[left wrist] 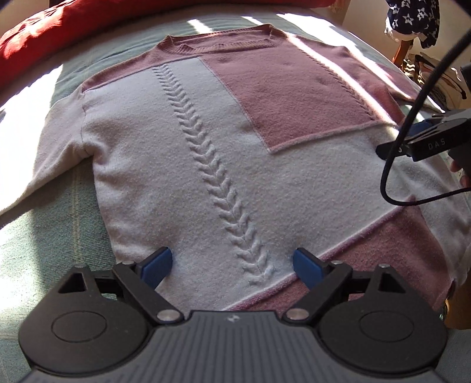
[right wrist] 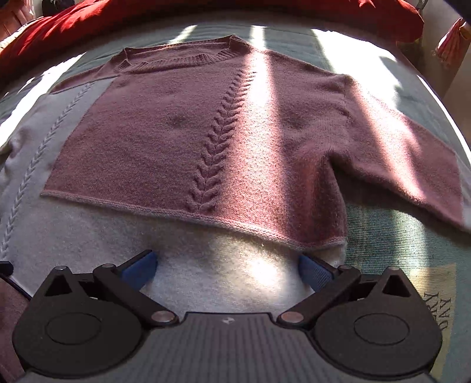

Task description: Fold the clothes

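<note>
While our left claw [left wrist: 232, 266] hangs with its blue pads spread wide over the lower hem of the pink-and-white knitted sweater [left wrist: 206, 153], nothing sits between them but the white panel and the foot of its raised braid. We see the sweater lying flat, face up, on the pale green bedspread [left wrist: 44, 250], collar at the far end, one white sleeve angled out toward the left edge of the left view. Our right claw [right wrist: 228, 269] is likewise wide apart and empty, over the white band near the sweater's right side edge, with the pink sleeve stretched out beyond it. Open bedspread shows along both sides. A red blanket [right wrist: 73, 26] is bunched along the far side. A black cable [left wrist: 412, 123] loops from the right claw across the pink corner.
</note>
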`<state>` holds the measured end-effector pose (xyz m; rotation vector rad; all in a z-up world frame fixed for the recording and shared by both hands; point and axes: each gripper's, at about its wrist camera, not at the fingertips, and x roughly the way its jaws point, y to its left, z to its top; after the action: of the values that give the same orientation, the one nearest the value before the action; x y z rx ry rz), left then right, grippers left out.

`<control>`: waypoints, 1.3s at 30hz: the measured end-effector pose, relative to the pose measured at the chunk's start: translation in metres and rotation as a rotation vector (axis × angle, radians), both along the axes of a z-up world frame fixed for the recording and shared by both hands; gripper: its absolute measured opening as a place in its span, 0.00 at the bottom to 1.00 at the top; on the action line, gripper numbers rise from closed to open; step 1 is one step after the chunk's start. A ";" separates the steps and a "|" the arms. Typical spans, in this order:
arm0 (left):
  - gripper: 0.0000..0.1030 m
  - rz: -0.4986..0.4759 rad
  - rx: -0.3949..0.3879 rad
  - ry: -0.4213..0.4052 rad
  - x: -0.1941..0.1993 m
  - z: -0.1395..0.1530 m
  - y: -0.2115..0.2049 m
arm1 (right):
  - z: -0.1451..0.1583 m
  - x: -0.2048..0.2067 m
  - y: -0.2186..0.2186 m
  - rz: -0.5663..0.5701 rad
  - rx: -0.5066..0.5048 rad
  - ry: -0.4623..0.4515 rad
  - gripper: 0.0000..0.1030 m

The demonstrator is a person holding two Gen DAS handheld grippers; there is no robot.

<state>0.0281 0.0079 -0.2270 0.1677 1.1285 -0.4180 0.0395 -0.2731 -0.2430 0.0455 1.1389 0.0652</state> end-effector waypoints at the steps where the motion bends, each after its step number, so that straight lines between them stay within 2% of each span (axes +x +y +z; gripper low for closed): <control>1: 0.87 -0.008 -0.005 -0.002 0.000 0.002 0.001 | 0.002 -0.003 -0.001 -0.003 0.002 0.003 1.00; 5: 0.87 -0.101 -0.005 -0.002 -0.009 0.003 0.004 | 0.005 -0.028 -0.007 -0.047 0.013 0.015 1.00; 9: 0.87 -0.173 0.009 -0.009 -0.014 0.002 0.006 | 0.004 -0.056 -0.002 -0.060 -0.033 -0.004 1.00; 12: 0.87 -0.231 -0.007 -0.067 -0.021 0.012 -0.001 | 0.010 -0.064 0.006 -0.069 -0.065 -0.017 1.00; 14: 0.87 -0.267 -0.015 -0.101 -0.026 0.018 -0.005 | 0.018 -0.066 0.016 -0.040 -0.050 -0.048 1.00; 15: 0.87 -0.268 -0.007 -0.089 -0.029 0.015 -0.007 | 0.021 -0.068 0.022 -0.005 -0.032 -0.070 1.00; 17: 0.87 -0.272 0.009 -0.065 -0.036 0.008 -0.012 | 0.016 -0.069 0.034 0.092 -0.021 -0.058 1.00; 20: 0.88 -0.244 0.015 -0.033 -0.047 0.000 -0.010 | 0.004 -0.078 0.032 0.174 -0.031 -0.055 1.00; 24: 0.90 -0.183 0.048 -0.009 -0.065 0.000 0.001 | 0.004 -0.094 -0.002 0.133 0.008 -0.012 1.00; 26: 0.90 -0.162 0.071 -0.010 -0.070 0.005 -0.003 | 0.003 -0.101 -0.010 0.159 0.010 -0.009 1.00; 29: 0.90 -0.183 0.060 -0.072 -0.074 0.017 -0.021 | 0.001 -0.102 -0.006 0.198 -0.017 -0.008 1.00; 32: 0.90 -0.233 0.063 -0.117 -0.077 0.014 -0.044 | -0.002 -0.106 -0.003 0.197 -0.027 -0.031 1.00; 35: 0.90 -0.222 0.082 -0.078 -0.088 -0.001 -0.052 | -0.002 -0.111 -0.004 0.208 -0.031 -0.061 1.00; 39: 0.90 -0.153 0.113 -0.008 -0.116 -0.005 -0.039 | -0.001 -0.114 -0.008 0.256 -0.022 -0.065 1.00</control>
<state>-0.0880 -0.0308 -0.2323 0.3565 1.1357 -0.4887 -0.0741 -0.2809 -0.2440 -0.1219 1.0752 0.2795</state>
